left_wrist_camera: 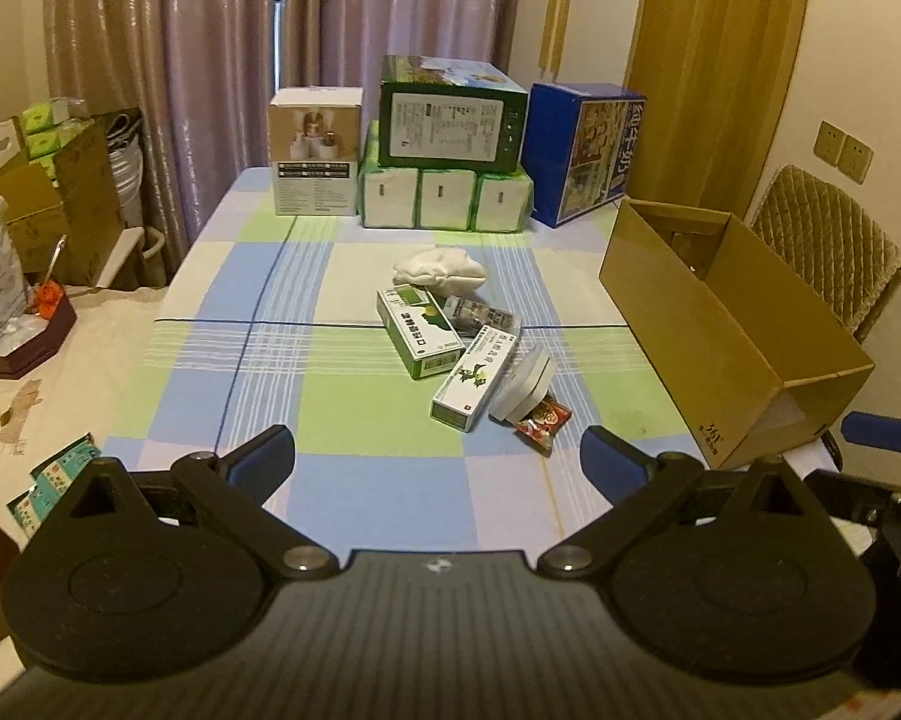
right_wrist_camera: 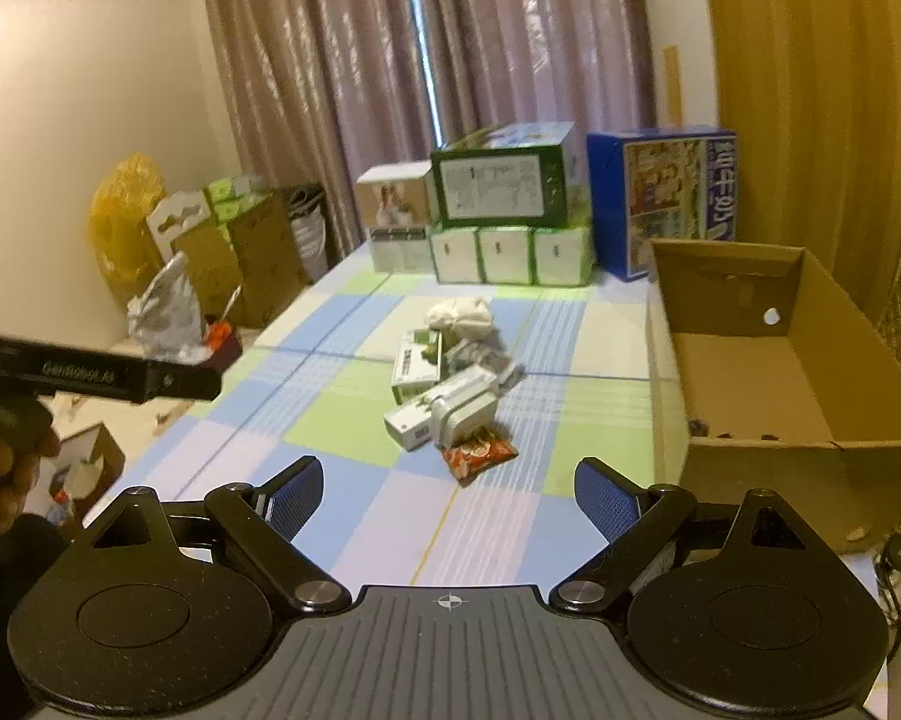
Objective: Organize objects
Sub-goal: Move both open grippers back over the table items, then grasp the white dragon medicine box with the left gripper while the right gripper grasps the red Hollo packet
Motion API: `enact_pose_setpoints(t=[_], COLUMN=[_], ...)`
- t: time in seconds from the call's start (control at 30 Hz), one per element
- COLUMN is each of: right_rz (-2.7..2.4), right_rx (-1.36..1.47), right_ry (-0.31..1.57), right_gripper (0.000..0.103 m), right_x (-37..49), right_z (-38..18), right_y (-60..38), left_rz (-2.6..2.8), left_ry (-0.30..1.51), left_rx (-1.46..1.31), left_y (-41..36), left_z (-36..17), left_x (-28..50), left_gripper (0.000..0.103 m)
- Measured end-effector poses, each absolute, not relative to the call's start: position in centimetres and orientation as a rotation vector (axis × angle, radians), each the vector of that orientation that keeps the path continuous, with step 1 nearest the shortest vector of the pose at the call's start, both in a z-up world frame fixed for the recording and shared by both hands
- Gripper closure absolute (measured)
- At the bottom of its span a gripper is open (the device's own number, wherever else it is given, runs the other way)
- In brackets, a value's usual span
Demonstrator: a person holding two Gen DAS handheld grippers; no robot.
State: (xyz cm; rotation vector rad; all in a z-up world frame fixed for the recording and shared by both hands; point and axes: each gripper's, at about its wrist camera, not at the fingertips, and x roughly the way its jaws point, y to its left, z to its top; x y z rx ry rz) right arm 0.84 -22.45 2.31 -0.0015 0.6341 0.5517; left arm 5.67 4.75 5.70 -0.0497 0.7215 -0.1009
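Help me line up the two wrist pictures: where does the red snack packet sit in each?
Left wrist view: red snack packet lies right of centre, at the pile's near end.
Right wrist view: near centre, again nearest the camera.
Shared landmark: the open cardboard box to its right.

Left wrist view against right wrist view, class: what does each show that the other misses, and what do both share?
Only the left wrist view shows the quilted chair back and wall sockets. Only the right wrist view shows the yellow bag and the cardboard box's nearly bare floor. Both show the checked tablecloth, the central pile with the red snack packet, the blue carton, and an open hand-held gripper, left and right.
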Motion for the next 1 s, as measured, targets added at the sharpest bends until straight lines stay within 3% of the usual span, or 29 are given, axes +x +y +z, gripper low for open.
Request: enact_pose_setpoints(t=[1.0], right_rz=[0.728], right_rx=[-0.249], right_ry=[0.794], right_gripper=[0.015], right_x=[17.6], right_z=[-12.1], right_y=[-15.1], left_rz=[-0.274], left_ry=[0.854], left_rx=[0.144], left_y=[3.7], left_z=[-7.6], left_x=[21.9], left_gripper=[0.007])
